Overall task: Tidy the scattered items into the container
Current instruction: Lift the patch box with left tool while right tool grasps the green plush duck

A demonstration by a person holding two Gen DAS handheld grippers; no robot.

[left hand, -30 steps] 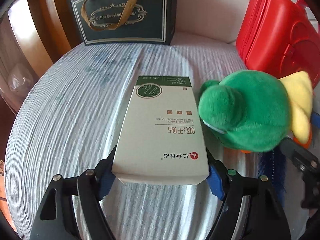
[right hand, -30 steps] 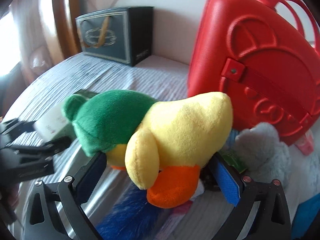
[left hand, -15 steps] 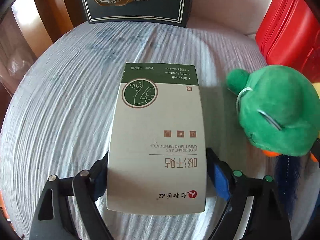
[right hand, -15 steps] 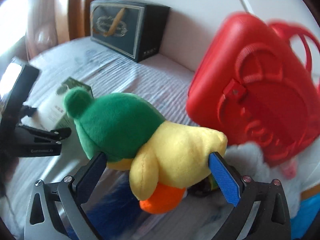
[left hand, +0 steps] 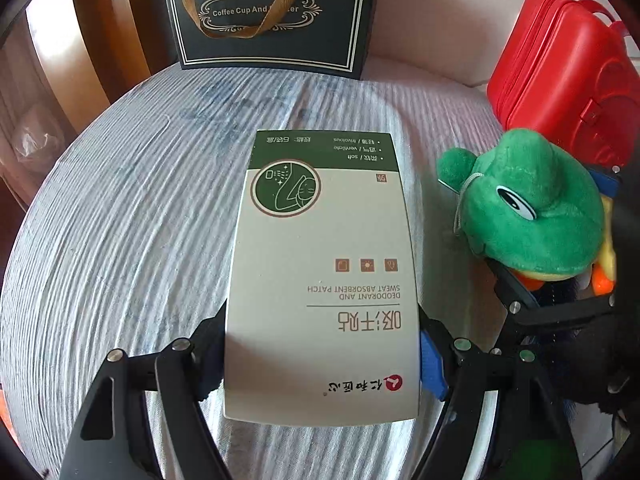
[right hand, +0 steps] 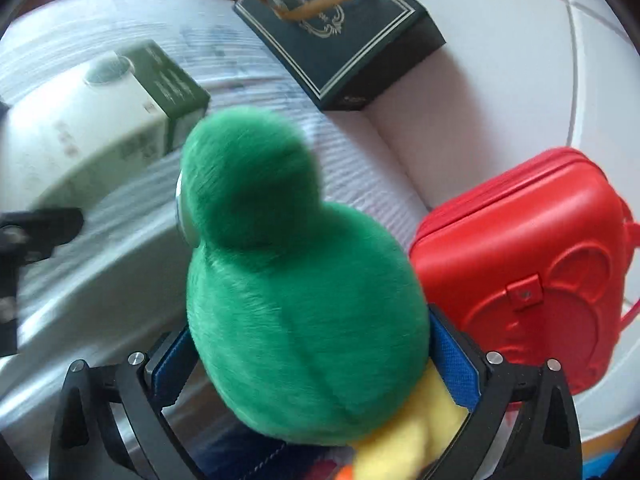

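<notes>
Two grips on: left gripper (left hand: 320, 364) clamps the stiff, light patch box (left hand: 324, 280) by its edges; beside it, right gripper (right hand: 316, 364) squeezes the soft plush duck (right hand: 296, 280).

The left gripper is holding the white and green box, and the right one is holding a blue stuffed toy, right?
Not quite. The stuffed toy in the right gripper is green, with yellow and orange parts, not blue; the right wrist view shows it. The left gripper does hold the white and green box.
</notes>
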